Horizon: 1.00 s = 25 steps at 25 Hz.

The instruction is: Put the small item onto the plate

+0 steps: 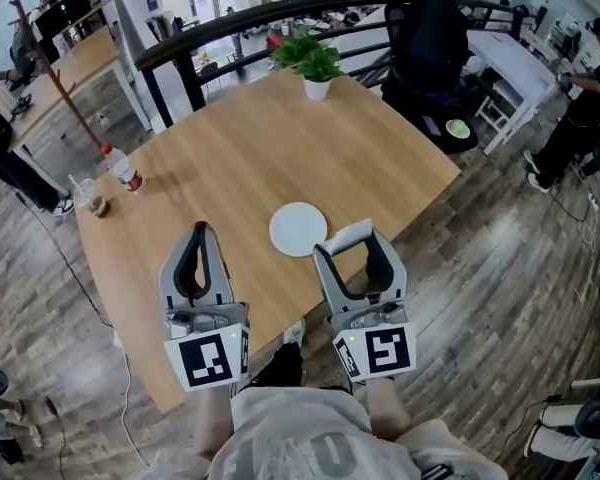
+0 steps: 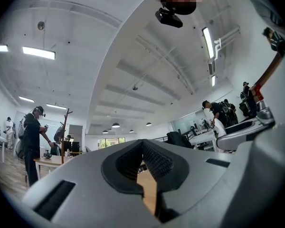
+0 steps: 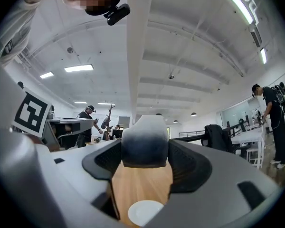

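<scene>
Right claw (image 1: 352, 250) squeezes a small white block (image 1: 346, 234) and holds it up in the air. The block sits tight between the two jaws in the right claw's own view (image 3: 145, 144). It is just beside the plate (image 1: 298, 229), on the side by the desk's right edge. It is not on the plate yet.

The white plate lies flat on the desk (image 1: 240, 158), close to the near edge. To do this well, I think the right claw should slide over until the block is above the middle of the plate. Then it should go down slowly and let go only when the block touches.

Left claw (image 1: 200, 233) is shut tight with nothing in it. It waits by the near edge, away from the plate.

A plant (image 1: 315, 60) stands at the far corner. A bottle (image 1: 122, 166) and a cup (image 1: 85, 190) stand by the left edge. Nothing is in the way.
</scene>
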Motion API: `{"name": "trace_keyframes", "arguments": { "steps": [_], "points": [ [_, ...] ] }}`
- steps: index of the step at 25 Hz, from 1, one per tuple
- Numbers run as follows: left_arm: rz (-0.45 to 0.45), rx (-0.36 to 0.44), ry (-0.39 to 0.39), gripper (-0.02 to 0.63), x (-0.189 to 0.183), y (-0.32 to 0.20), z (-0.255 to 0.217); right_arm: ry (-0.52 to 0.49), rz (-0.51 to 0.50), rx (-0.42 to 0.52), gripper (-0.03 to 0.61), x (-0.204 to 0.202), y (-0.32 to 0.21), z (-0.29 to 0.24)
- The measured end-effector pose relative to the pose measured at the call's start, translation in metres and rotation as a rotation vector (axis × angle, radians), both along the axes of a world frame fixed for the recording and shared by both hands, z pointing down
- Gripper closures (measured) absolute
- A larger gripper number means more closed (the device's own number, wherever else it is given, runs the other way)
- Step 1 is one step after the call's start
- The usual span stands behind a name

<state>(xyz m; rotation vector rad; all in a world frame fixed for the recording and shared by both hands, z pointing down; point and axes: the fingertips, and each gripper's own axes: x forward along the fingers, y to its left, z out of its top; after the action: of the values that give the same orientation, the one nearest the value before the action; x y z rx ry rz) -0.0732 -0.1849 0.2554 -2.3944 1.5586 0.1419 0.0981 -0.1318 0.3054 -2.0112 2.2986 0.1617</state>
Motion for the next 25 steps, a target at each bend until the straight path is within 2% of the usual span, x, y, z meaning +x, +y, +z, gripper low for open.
{"name": "trace_keyframes", "arguments": {
  "steps": [5,9,15,18,25],
  "points": [
    [0.007,-0.025,0.026,0.604,0.013,-0.074,0.002,0.022,0.012,-0.006,0.267,0.008,-0.067,-0.013],
    [0.034,-0.053,0.042,0.604,0.025,-0.11,0.012,0.03,0.027,-0.014,0.267,0.011,-0.1,-0.021],
    [0.038,-0.135,0.031,0.604,0.046,-0.123,0.038,0.024,0.008,-0.055,0.267,0.018,-0.121,-0.011],
    [0.028,-0.145,0.005,0.604,0.052,-0.129,0.043,0.026,-0.014,-0.067,0.267,0.02,-0.131,-0.008],
    [-0.001,-0.162,0.023,0.604,0.056,-0.129,0.041,0.033,-0.048,-0.067,0.267,0.024,-0.136,-0.01]
  ]
}}
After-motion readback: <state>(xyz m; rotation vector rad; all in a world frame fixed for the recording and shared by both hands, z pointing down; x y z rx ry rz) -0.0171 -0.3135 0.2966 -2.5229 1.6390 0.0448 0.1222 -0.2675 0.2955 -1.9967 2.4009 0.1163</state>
